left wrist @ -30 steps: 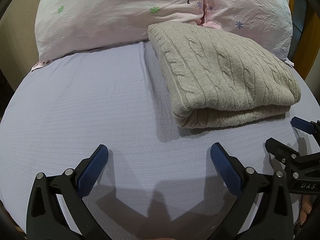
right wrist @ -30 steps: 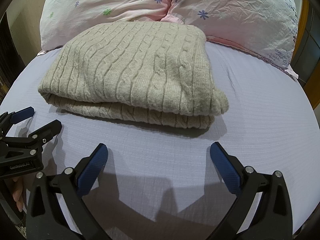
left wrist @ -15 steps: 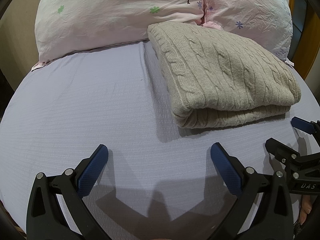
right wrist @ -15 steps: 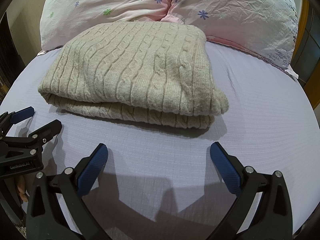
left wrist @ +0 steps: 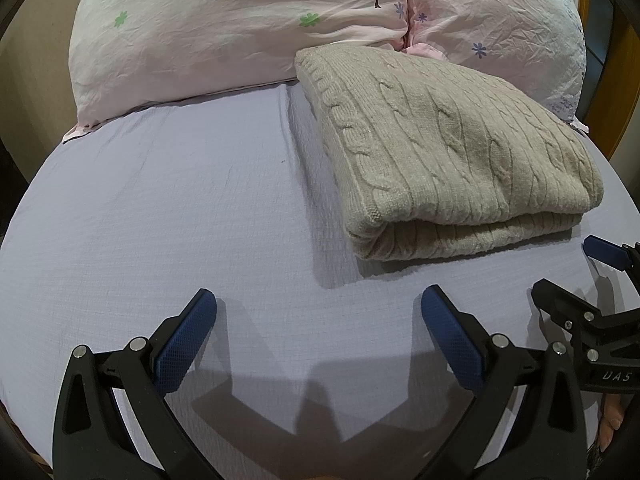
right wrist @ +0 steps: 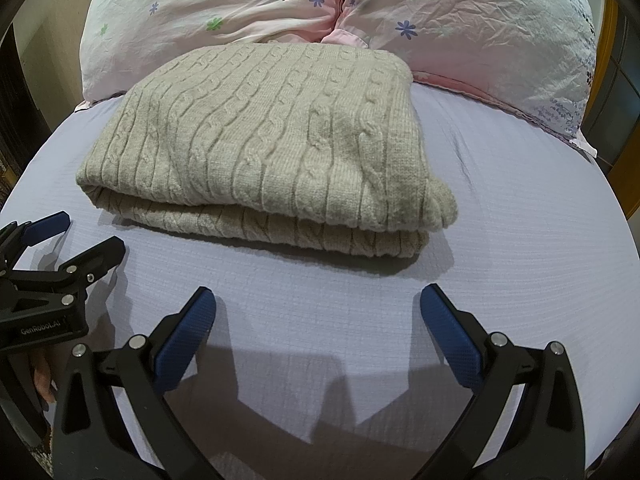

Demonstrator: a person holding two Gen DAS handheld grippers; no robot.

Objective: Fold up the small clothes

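Observation:
A beige cable-knit sweater lies folded in a neat stack on the lilac bed sheet, its folded edge towards me; it also shows in the right wrist view. My left gripper is open and empty, hovering over bare sheet to the near left of the sweater. My right gripper is open and empty, just in front of the sweater's near edge. Each gripper shows at the edge of the other's view: the right one and the left one.
Two pink flowered pillows lie against the head of the bed behind the sweater. A wooden frame stands at the far right. Bare sheet stretches left of the sweater and right of it.

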